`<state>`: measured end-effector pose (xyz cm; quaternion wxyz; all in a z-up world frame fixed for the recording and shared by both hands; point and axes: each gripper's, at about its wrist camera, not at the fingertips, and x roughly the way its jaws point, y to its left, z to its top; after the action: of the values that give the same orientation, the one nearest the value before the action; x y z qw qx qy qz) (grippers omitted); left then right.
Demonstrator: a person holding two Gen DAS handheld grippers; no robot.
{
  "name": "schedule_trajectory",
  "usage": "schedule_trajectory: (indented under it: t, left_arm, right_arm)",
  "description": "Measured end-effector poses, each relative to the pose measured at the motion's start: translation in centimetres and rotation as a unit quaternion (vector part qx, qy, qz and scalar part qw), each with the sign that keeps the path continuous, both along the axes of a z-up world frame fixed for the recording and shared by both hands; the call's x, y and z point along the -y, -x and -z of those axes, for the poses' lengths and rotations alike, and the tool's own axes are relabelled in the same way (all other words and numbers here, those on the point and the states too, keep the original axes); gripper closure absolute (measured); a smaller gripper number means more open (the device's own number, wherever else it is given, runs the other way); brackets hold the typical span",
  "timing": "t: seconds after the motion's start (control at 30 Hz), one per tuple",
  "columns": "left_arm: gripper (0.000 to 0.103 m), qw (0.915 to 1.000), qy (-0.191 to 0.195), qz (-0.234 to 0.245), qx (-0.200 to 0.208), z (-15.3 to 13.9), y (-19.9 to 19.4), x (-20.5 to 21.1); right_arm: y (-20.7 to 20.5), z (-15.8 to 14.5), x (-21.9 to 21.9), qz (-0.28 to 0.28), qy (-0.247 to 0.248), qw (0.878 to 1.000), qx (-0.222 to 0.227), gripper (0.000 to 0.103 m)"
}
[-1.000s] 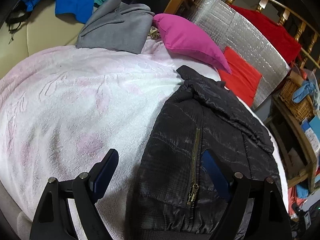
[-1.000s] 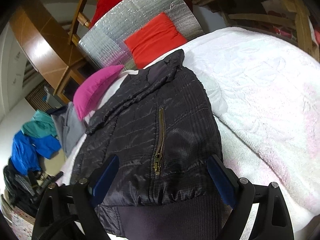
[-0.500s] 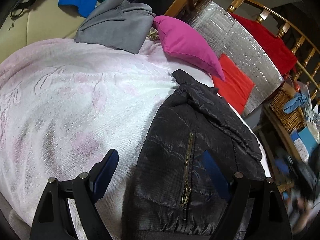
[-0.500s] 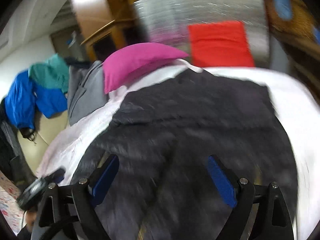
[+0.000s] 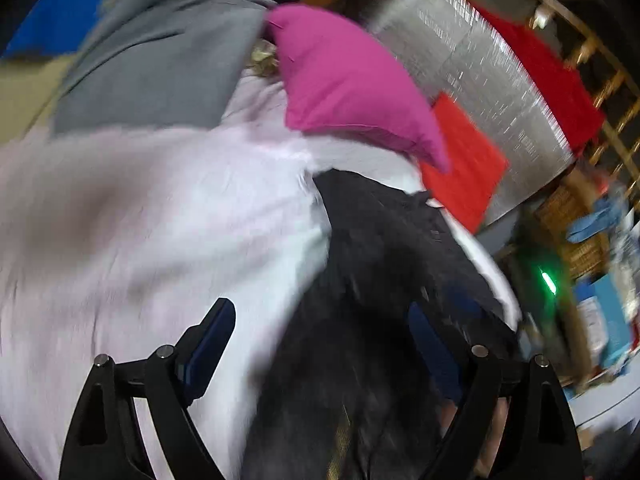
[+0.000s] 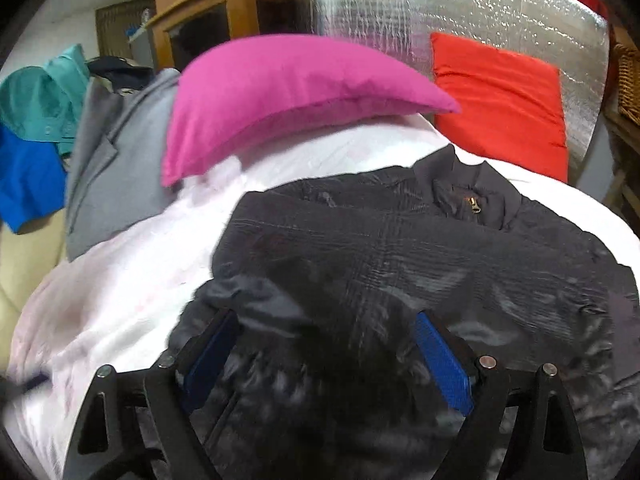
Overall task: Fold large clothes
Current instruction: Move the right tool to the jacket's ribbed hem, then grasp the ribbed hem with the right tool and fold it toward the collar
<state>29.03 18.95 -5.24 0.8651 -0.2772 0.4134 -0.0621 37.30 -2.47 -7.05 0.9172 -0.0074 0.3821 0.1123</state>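
- Black quilted jacket with brass zip (image 6: 420, 264): lay flat on the bed, directly ahead of and beneath the right tongs (image 6: 324, 356); its collar pointed away from them, its hem end passed under them, so the long axis ran roughly along their pointing line.
- Same jacket in the left view (image 5: 384, 280): lay ahead and towards the right finger of the left tongs (image 5: 320, 340), long axis slanting away from them.
- Right tongs: spread wide, blue pads (image 6: 440, 364) either side of the cloth, nothing pinched. Judged the nearer, being squarely over the garment.
- Left tongs: spread wide and empty; the left finger stood over bare bedding, the right over the jacket's edge. View blurred.
- White, faintly pink fleecy blanket (image 5: 140, 220): covered the bed under the jacket, left of both tongs.
- Magenta cushion (image 6: 280, 88): beyond the collar, near but seemingly apart from it.
- Red cushion (image 6: 500, 100): far right, against a silver foil panel (image 6: 480, 8).
- Grey folded garment (image 5: 160, 60): far left, well apart.
- Obstruction: none between the tongs and the jacket; the magenta cushion would crowd any fold carried towards the collar.
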Motion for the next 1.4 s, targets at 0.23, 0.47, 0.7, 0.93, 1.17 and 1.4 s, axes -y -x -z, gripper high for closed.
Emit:
schedule_trajectory:
  t: [0.23,0.47,0.7,0.93,1.17,1.4]
  left_arm:
    - [0.015,0.9947,-0.016,0.052,-0.087,4.9,-15.0,2.3]
    - [0.088,0.9879,-0.068,0.104,-0.093,6.2,-20.1,5.1]
    - [0.095,0.9776,-0.169,0.105,-0.069,4.9,-21.6,7.3]
    - [0.089,0.9759,-0.201,0.073,-0.043,4.1,-20.0,7.4]
    - [0.035,0.9706,-0.228,0.054,0.055,-1.7,-11.8,8.2]
    - [0.035,0.9561,-0.27,0.1,0.052,1.0,-8.8,12.7]
  right_arm:
    - [-1.4,3.2,-0.3,-0.008,0.01,1.0,-0.011,0.01]
    - [-1.4,4.2,0.2,-0.021,-0.005,1.0,-0.006,0.007]
    - [-1.2,4.3,0.4,-0.02,-0.008,1.0,0.001,0.006]
    - [-1.2,4.4,0.5,-0.021,-0.011,1.0,-0.001,0.006]
    - [-0.7,2.8,2.1,-0.04,-0.055,0.998,-0.004,0.003]
    - [2.8,-0.5,13.0,0.027,-0.085,0.996,0.002,0.002]
